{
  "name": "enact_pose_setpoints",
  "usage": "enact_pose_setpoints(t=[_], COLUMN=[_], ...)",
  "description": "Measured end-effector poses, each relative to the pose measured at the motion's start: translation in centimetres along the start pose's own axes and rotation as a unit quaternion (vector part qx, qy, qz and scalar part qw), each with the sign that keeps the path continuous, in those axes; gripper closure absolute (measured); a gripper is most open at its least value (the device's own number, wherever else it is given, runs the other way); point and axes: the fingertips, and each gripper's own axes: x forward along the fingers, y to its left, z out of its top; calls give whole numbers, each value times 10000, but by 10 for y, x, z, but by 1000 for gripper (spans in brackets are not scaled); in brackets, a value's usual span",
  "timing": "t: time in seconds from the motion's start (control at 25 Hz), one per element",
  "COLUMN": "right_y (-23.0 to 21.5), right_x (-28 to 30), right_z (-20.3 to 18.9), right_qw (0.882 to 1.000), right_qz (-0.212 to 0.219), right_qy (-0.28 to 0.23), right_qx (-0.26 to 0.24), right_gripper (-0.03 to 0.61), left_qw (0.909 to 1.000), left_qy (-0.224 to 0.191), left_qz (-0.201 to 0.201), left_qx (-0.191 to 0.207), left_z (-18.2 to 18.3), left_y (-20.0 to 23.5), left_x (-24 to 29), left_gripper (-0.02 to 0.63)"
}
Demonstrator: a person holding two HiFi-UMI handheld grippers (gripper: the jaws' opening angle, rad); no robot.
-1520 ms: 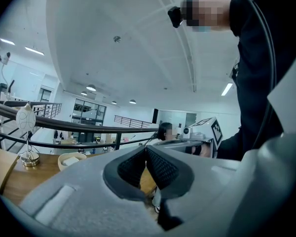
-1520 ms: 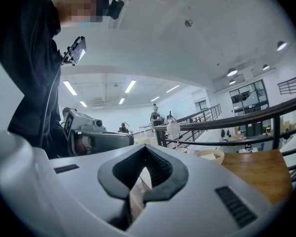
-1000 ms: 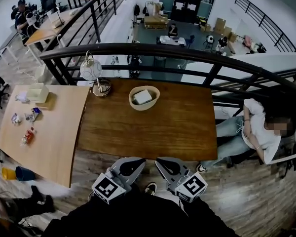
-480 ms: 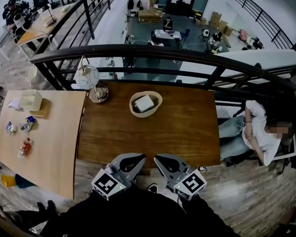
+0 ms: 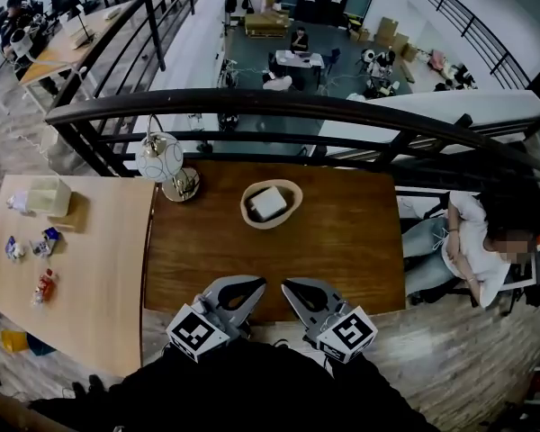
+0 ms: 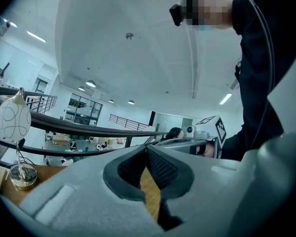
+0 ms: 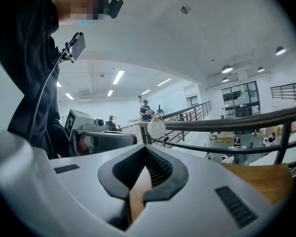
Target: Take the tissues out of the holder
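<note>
A pale round holder stands at the far middle of the dark wooden table, and a white tissue pack lies in it. Both grippers hover side by side at the table's near edge, well short of the holder. My left gripper is shut with nothing in it; in the left gripper view its jaws meet at the tips. My right gripper is likewise shut and empty, its tips touching. Neither gripper view shows the holder.
A globe lamp stands on the table's far left corner. A dark railing runs behind the table above a drop. A light wooden table with a box and small items adjoins on the left. A person sits at the right.
Both grippers have moved forward together, from over the floor to the table's near edge. The table and holder now sit nearer in the head view. Jaws stayed shut.
</note>
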Motion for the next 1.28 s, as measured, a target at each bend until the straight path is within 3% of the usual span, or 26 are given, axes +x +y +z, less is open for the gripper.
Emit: enact_pose_setpoints(t=[0.64,0.88,1.28], right_y=[-24,-64,-134], right_x=[76,85,122], right_z=[11,5,-34], right_qw=[9993,9970,9927], right_qz=[-242,-685,-688], right_qy=[257,351,958], right_qx=[78,124,267], right_gripper=[574,572,571], left_qw=[9994,9993,9997], left_qy=[14,-152,-36], left_qz=[-133,-142,228], left_qx=[-309,-308,-121], left_z=[9,7,-26], left_y=[83,103,149], left_x=[-1,13,51], left_gripper=[606,604,604])
